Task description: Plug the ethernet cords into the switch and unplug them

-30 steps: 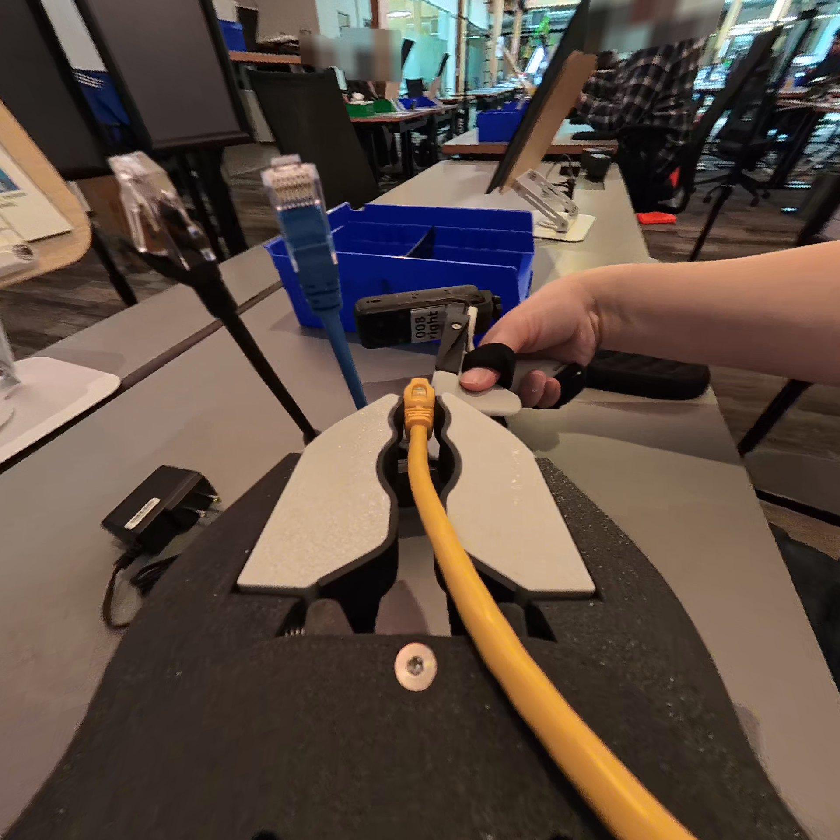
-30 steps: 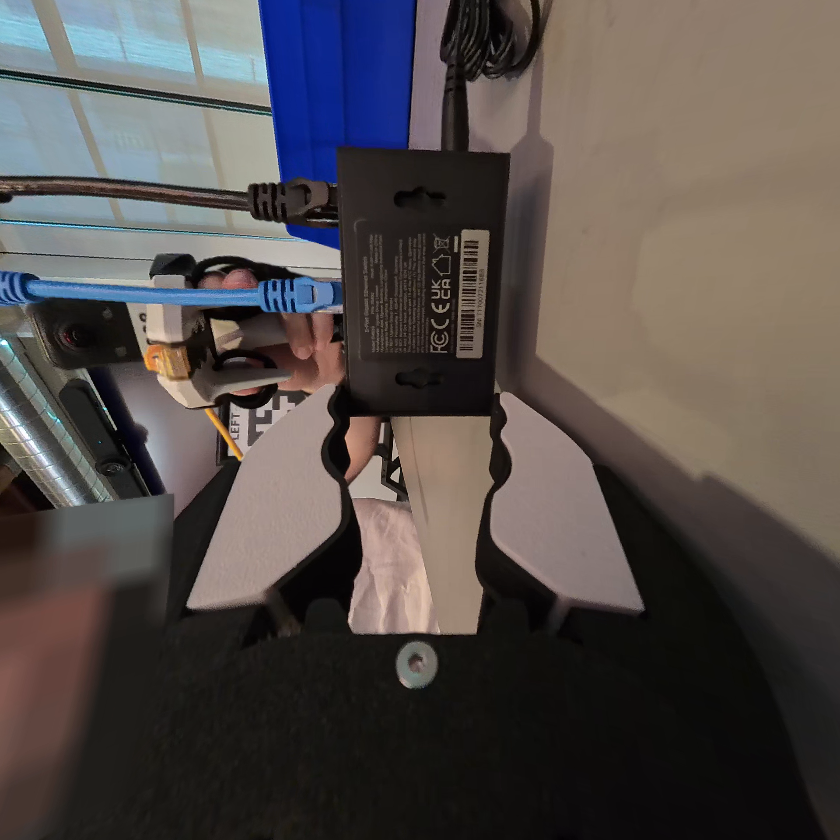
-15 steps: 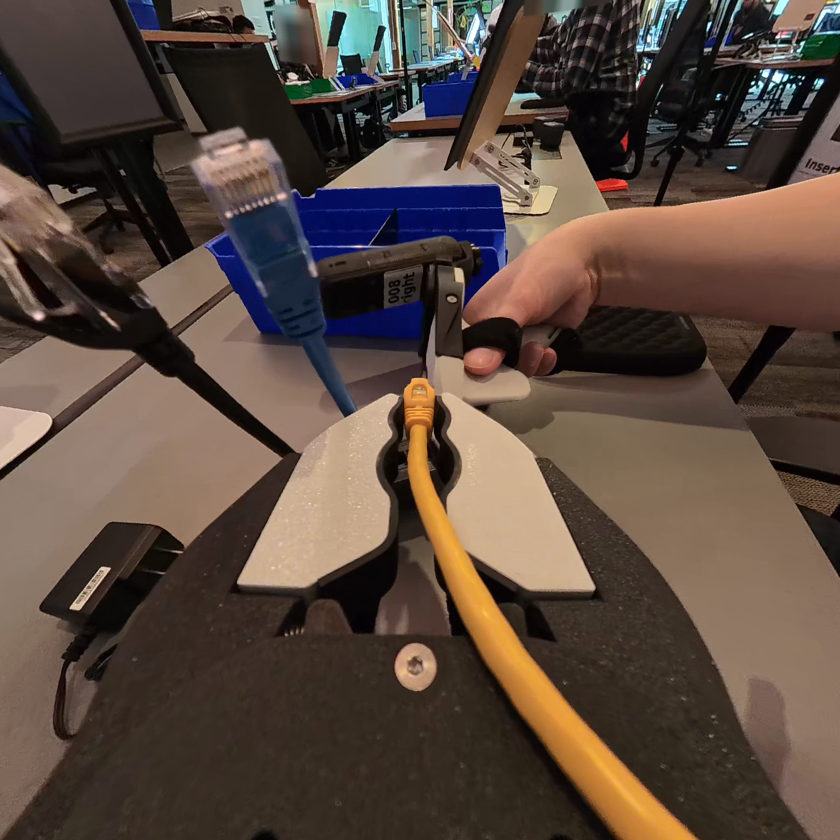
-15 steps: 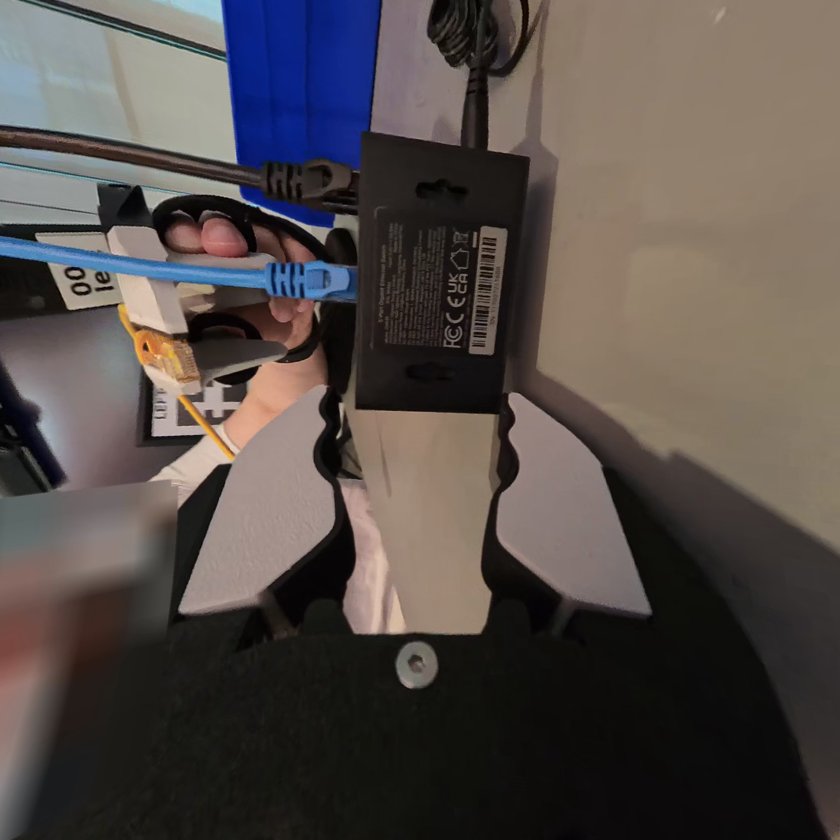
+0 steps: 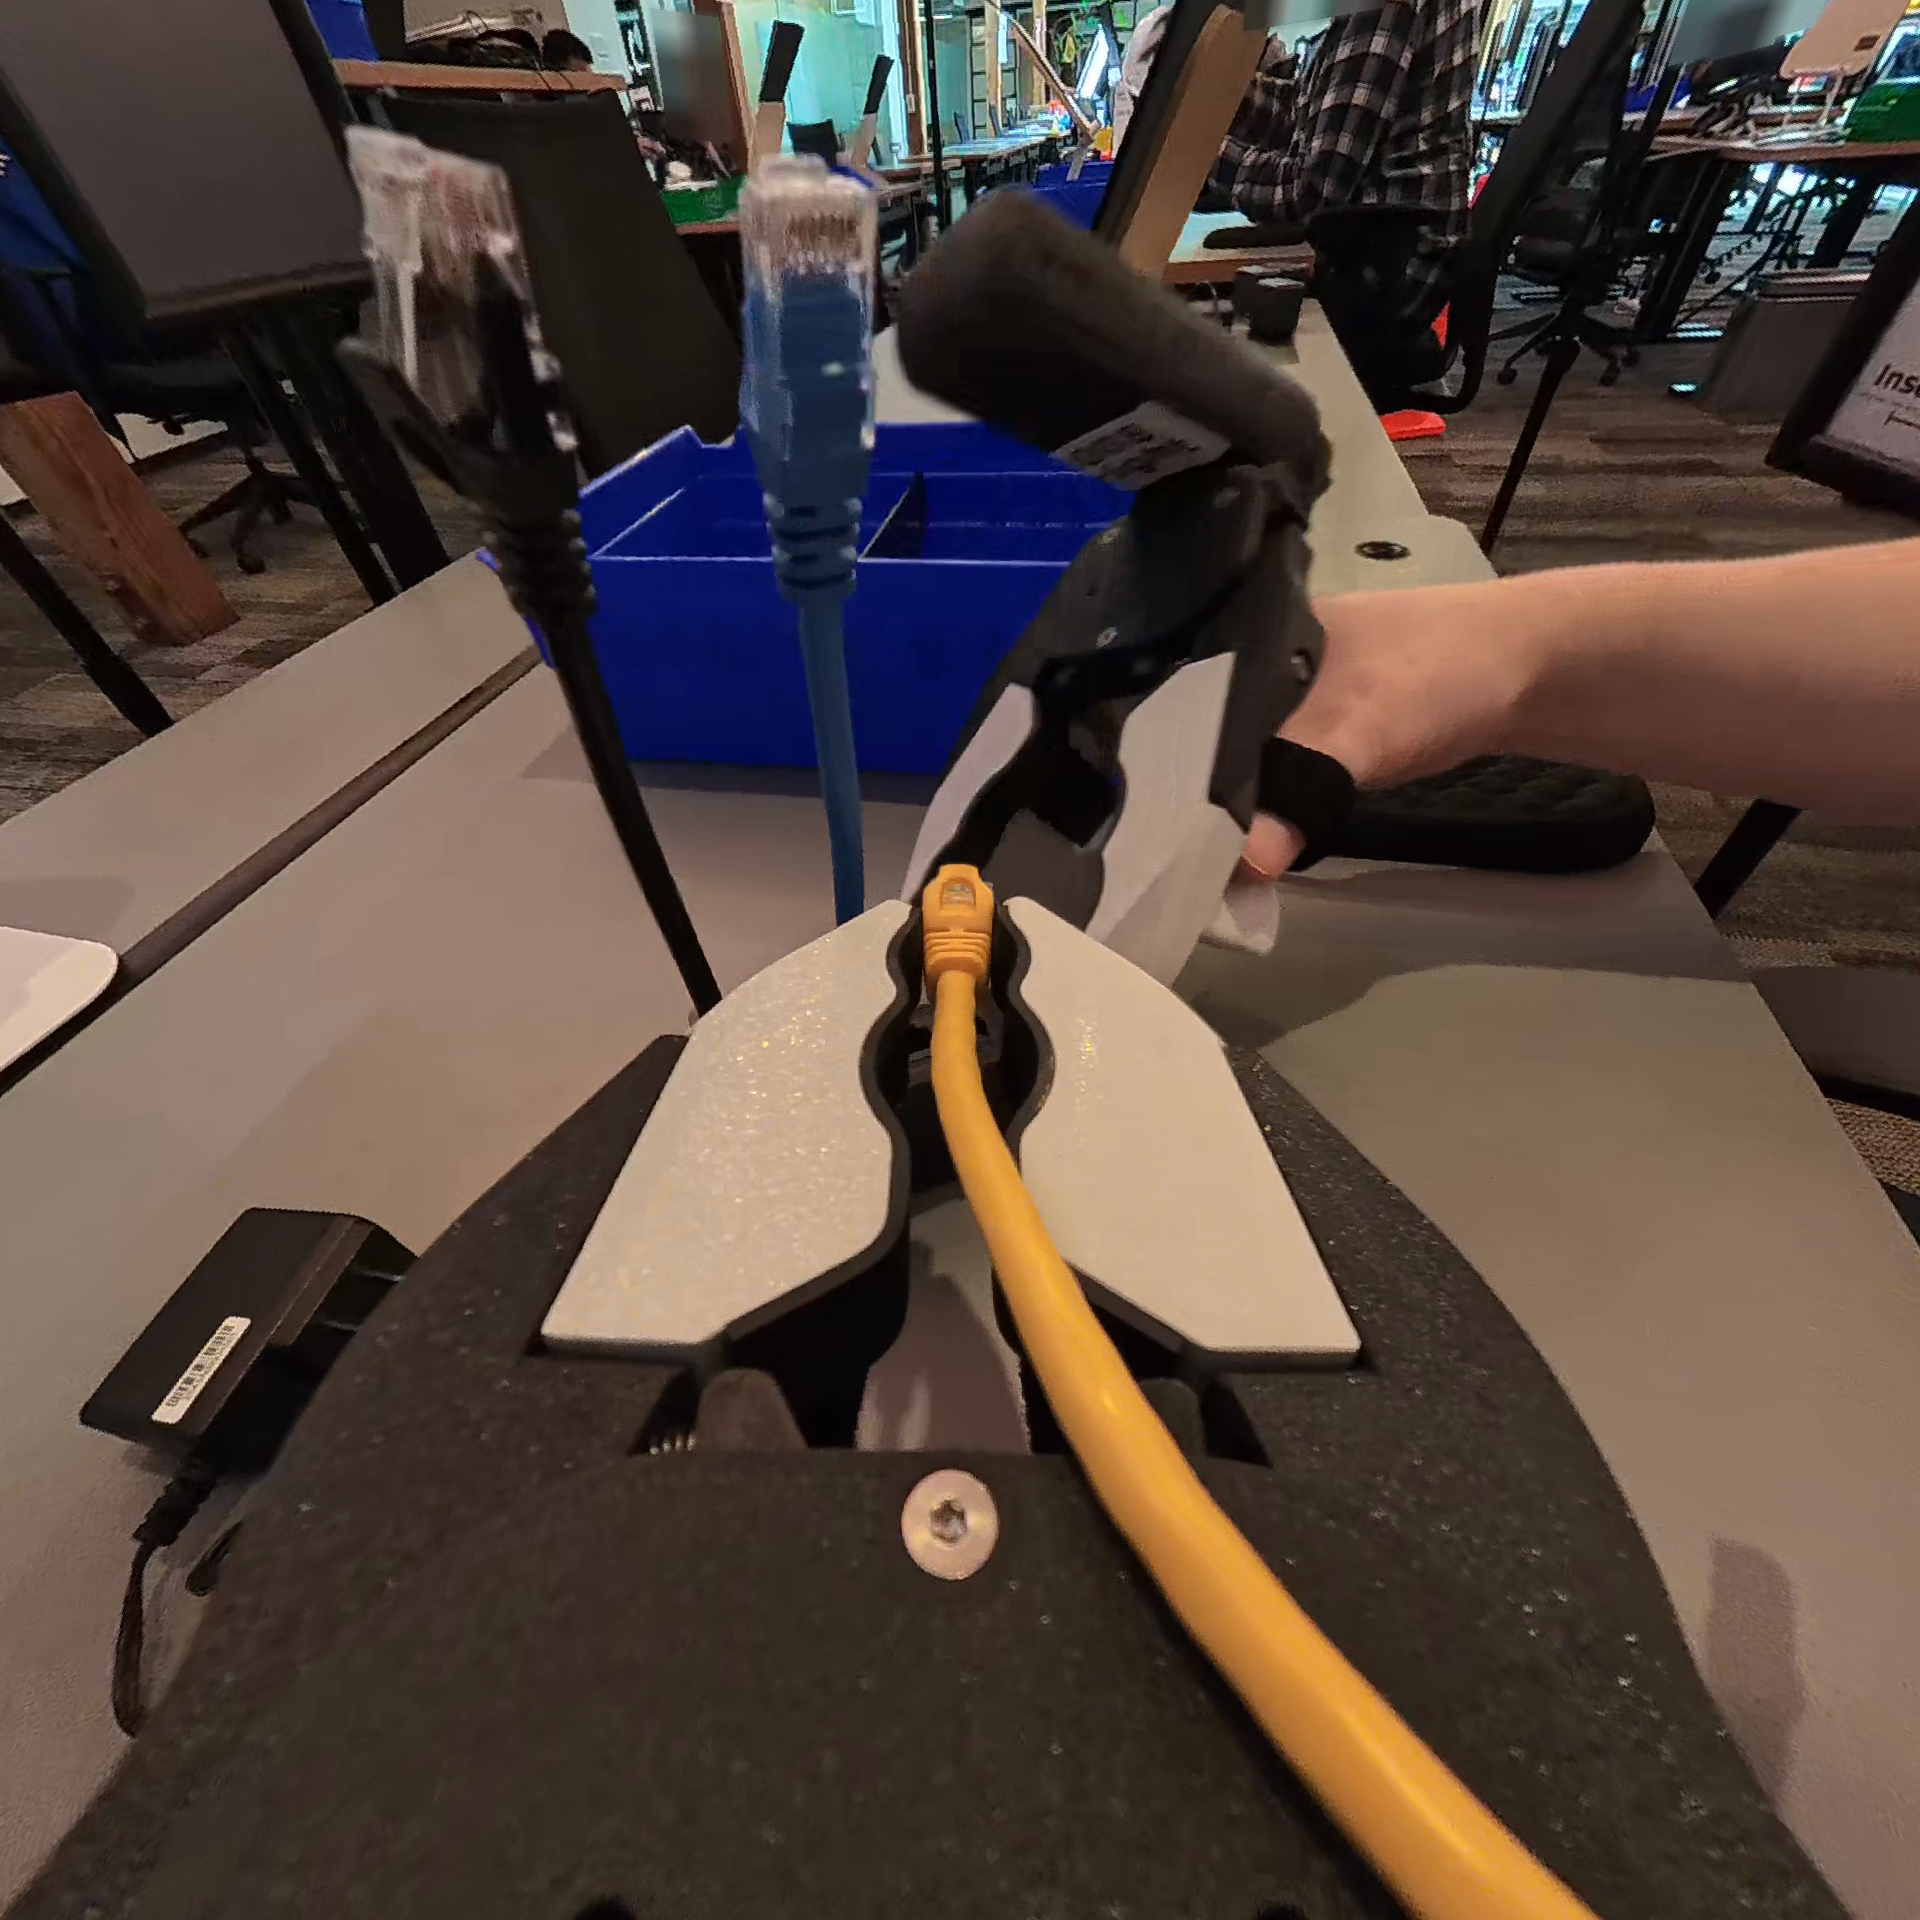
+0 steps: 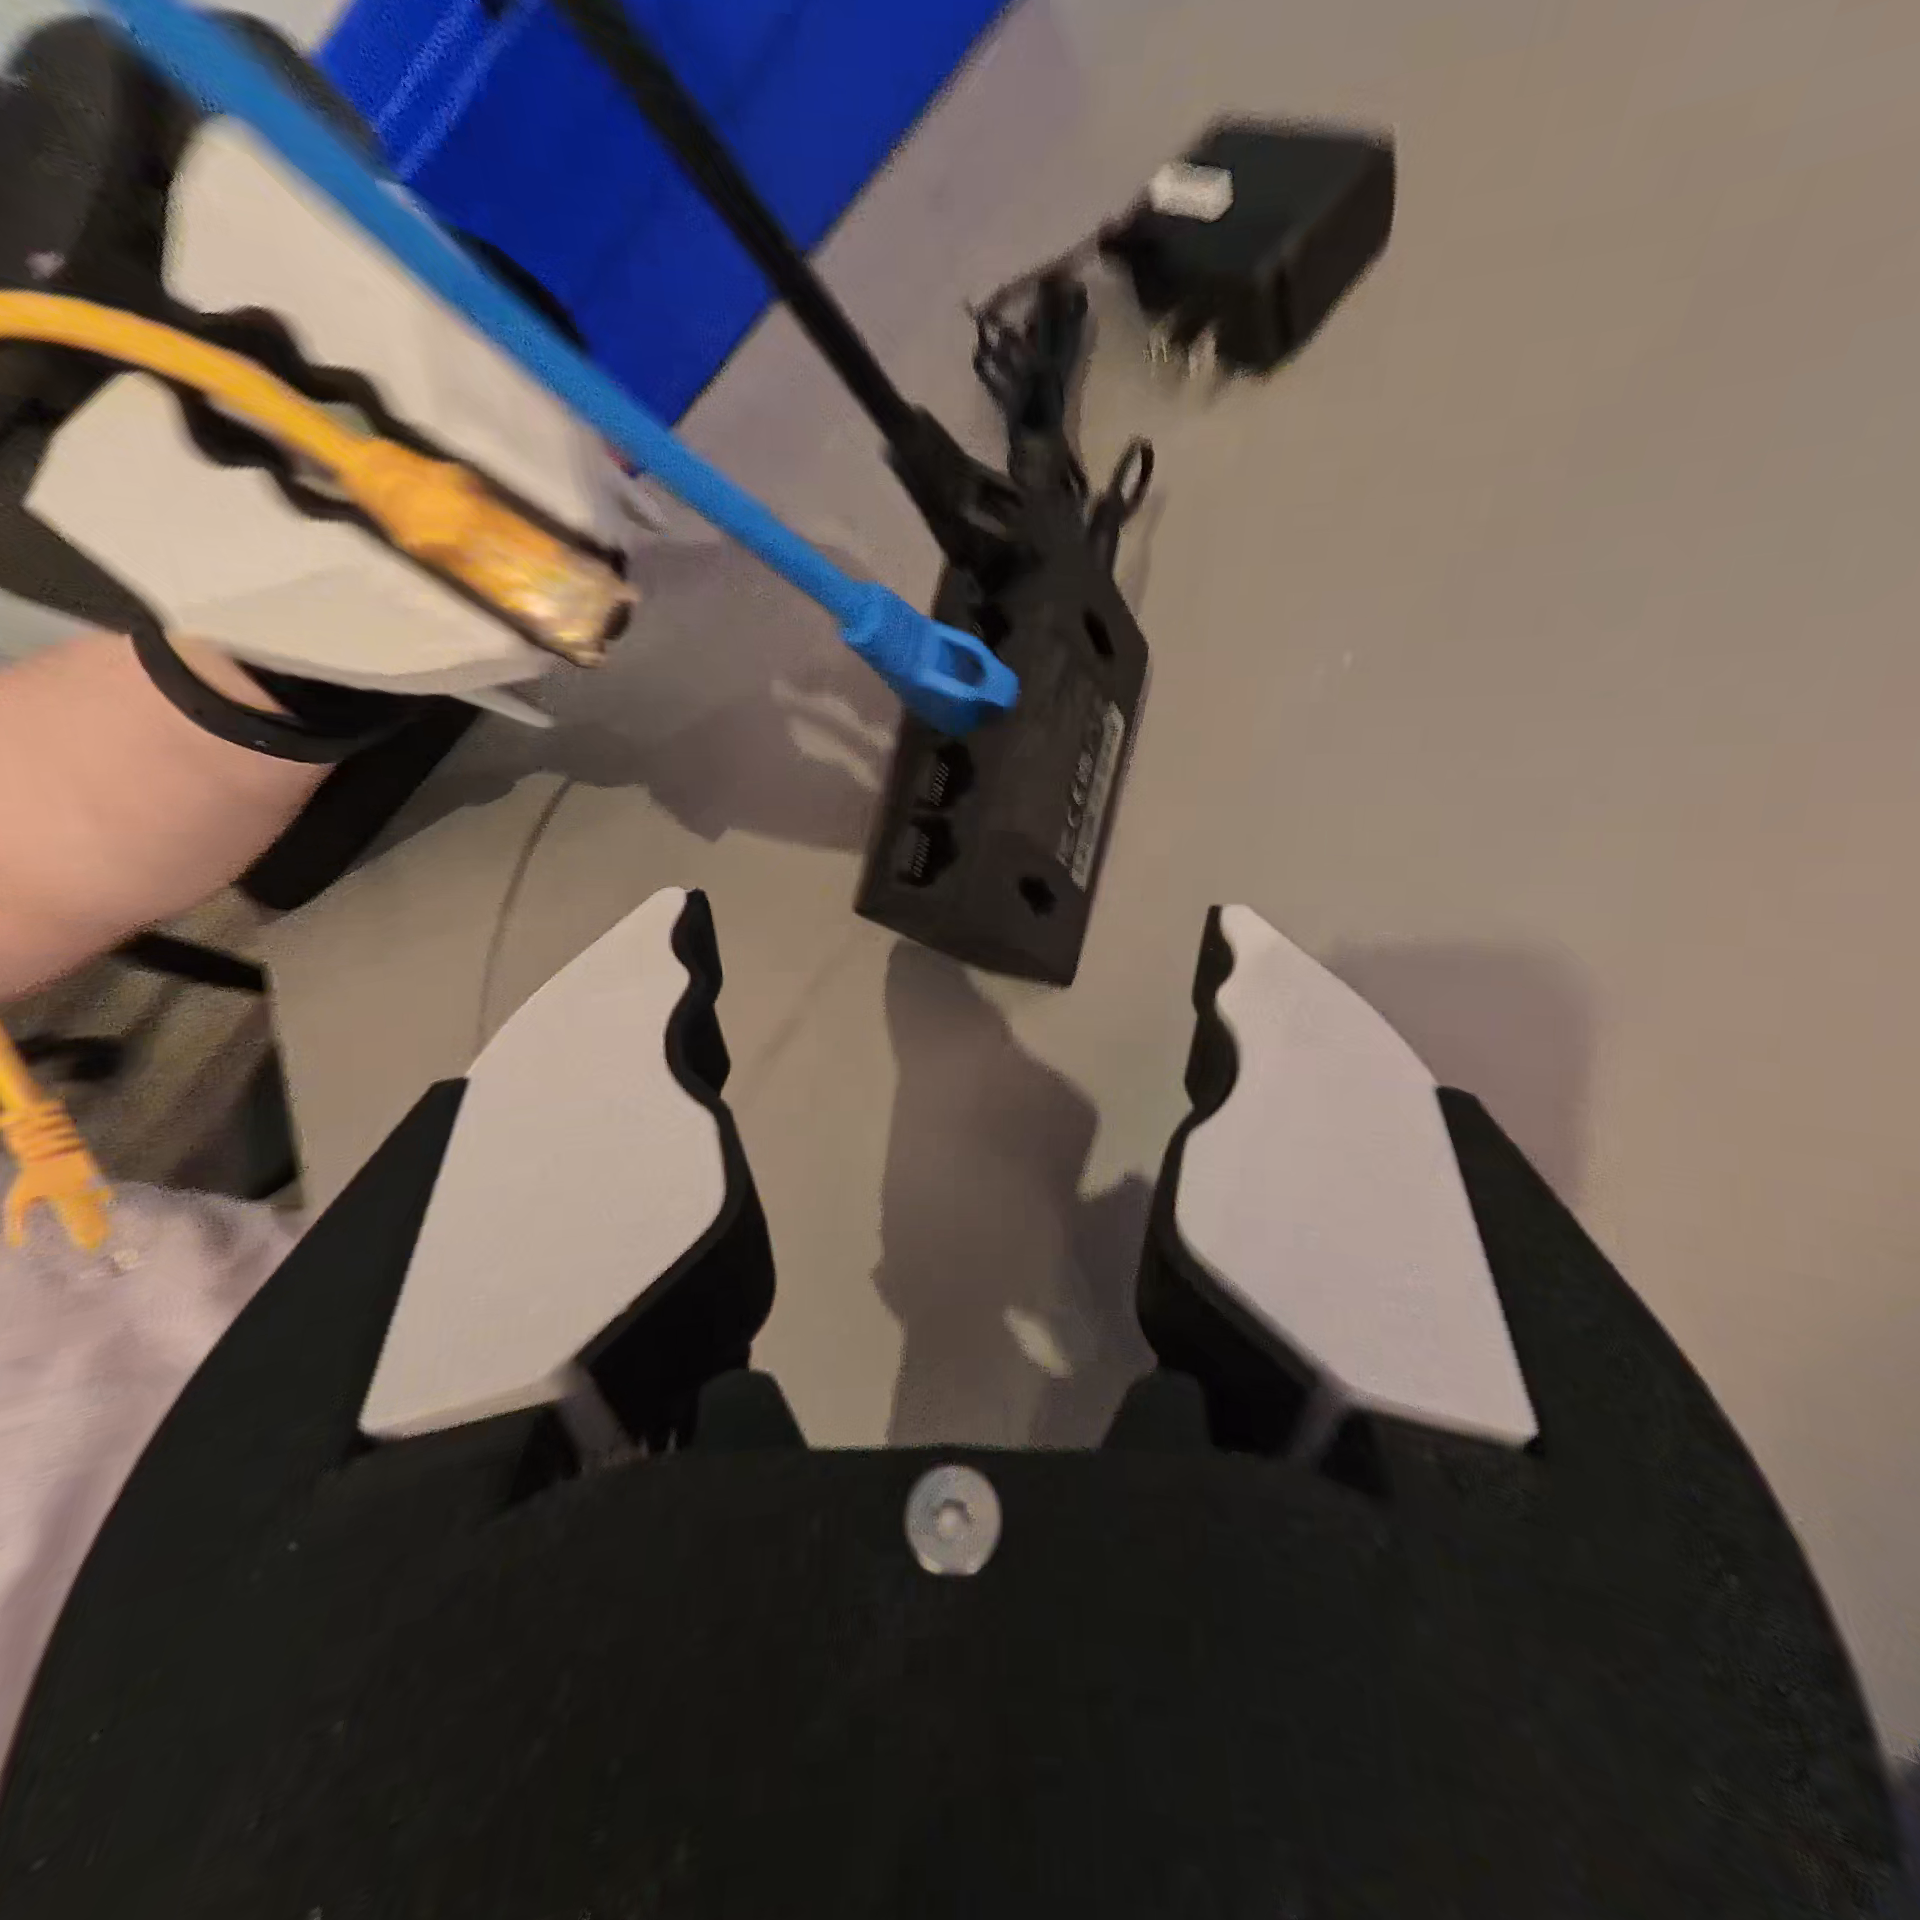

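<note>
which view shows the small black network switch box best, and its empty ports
The right wrist view: the small black network switch box lies ahead of the open right gripper, two empty ports facing the camera. The left wrist view does not show the switch.

Even indoor light, motion blur, perhaps fisheye edges

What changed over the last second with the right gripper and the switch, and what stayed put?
The right gripper opened wide, let go of the black switch and pulled back; the switch now lies free ahead of it on the table. The left gripper stays clamped on the yellow cable plug. Blue cable and black cable remain plugged in.
</note>
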A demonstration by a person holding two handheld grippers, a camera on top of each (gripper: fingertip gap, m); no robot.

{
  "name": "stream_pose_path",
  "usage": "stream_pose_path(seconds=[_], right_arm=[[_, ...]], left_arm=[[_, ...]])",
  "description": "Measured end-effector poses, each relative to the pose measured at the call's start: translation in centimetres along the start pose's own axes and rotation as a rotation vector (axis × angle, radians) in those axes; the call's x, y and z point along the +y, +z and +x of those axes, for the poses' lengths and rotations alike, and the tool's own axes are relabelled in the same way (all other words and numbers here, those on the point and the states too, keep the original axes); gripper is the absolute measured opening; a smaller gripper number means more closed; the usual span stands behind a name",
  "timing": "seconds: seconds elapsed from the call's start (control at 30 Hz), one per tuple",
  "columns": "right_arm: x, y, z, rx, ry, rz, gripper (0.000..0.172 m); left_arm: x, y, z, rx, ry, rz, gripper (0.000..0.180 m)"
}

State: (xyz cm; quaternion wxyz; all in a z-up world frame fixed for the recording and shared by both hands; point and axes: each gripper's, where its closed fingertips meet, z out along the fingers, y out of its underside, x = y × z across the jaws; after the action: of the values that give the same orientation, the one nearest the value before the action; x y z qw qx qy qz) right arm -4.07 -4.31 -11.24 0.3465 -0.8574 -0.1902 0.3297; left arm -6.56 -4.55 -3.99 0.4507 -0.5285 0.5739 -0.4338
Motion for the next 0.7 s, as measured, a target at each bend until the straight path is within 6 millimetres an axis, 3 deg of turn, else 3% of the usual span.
stream_pose_path(seconds=[0.07,0.17,0.27,0.37,0.53,0.7], right_arm=[[-0.9,-0.4,-0.6,0.086,-0.158,0.118,0.077],[-0.9,-0.6,-0.2,0.346,-0.428,0.189,0.062],[0.9,1.2,0.2,0.384,-0.358,0.102,0.059],[0.9,1.7,0.5,0.406,-0.280,0.138,0.052],[0.7,2.0,1.0,0.503,-0.327,0.115,0.053],[1.0,2.7,1.3,0.475,-0.284,0.071,0.042]], left_arm=[[0.1,0.1,0.1,0.003,0.000,-0.003,0.012],[0.3,0.3,0.1,0.007,0.000,-0.006,0.012],[0.3,0.3,0.2,0.010,-0.005,-0.006,0.012],[0.3,0.2,0.3,0.008,-0.003,-0.007,0.012],[0.1,-0.1,0.3,0.003,-0.003,0.005,0.012],[-0.2,-0.3,0.4,0.004,-0.001,0.017,0.012]])
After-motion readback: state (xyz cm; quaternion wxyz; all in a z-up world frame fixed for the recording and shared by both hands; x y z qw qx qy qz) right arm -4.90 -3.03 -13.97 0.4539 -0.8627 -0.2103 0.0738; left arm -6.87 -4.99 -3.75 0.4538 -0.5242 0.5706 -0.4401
